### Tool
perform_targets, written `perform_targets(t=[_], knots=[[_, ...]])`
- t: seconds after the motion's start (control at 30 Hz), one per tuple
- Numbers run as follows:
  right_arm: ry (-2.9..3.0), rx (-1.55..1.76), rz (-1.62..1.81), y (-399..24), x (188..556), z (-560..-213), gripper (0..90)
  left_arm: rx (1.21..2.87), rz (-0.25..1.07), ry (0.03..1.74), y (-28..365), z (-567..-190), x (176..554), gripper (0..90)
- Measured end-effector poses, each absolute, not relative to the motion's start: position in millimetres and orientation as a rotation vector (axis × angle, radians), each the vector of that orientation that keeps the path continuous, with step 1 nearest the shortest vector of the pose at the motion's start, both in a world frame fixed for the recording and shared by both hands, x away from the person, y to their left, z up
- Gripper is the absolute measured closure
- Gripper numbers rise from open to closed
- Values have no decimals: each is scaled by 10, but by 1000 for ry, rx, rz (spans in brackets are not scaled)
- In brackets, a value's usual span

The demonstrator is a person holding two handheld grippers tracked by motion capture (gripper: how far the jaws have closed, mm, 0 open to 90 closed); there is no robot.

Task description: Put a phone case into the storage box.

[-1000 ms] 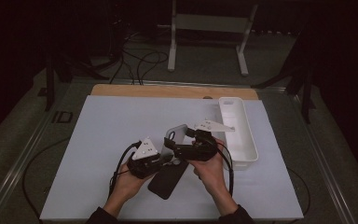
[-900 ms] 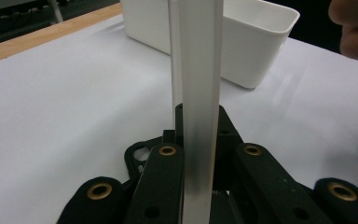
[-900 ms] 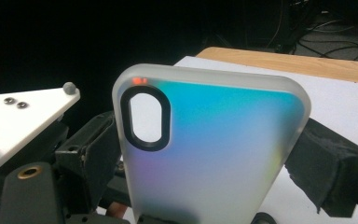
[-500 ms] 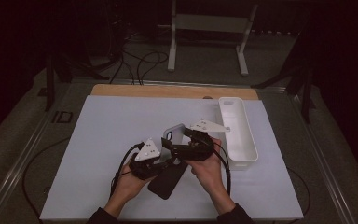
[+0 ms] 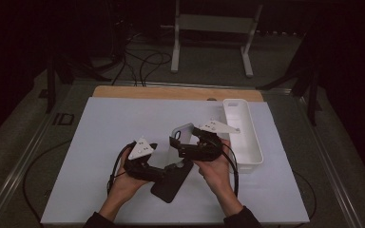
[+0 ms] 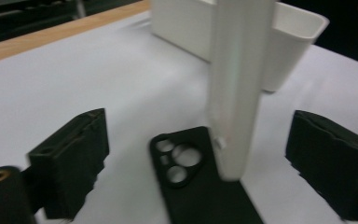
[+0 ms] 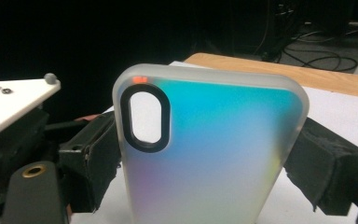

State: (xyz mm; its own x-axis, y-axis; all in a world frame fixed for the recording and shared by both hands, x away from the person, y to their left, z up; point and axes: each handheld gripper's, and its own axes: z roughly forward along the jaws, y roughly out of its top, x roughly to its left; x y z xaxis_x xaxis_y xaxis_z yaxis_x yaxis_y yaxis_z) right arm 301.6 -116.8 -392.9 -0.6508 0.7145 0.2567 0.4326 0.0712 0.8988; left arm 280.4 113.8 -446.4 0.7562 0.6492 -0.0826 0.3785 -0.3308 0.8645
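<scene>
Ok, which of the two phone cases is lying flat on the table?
The black case, the one with the round camera cutouts. It lies flat on the white mat, while the frosted case stands upright between the right gripper's pads.

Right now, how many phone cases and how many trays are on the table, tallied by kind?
Phone cases: 2, a frosted translucent case held upright and a black case lying flat
White trays: 1
Total: 3
</scene>
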Motion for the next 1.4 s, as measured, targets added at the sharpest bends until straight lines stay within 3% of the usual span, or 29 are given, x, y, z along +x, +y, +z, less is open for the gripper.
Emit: perform_targets(t=[0.1, 0.93, 1.4], knots=[[2091, 1163, 1612, -1188, 3024, -3923, 171, 1930, 359, 786, 1237, -4467, 2795, 3], [2071, 1109, 1552, -1301, 3119, -3824, 171, 1816, 619, 886, 2129, -4631, 2516, 2], [2027, 1131, 1522, -1474, 3294, -3764, 171, 1771, 631, 932, 2366, -4808, 2400, 2]])
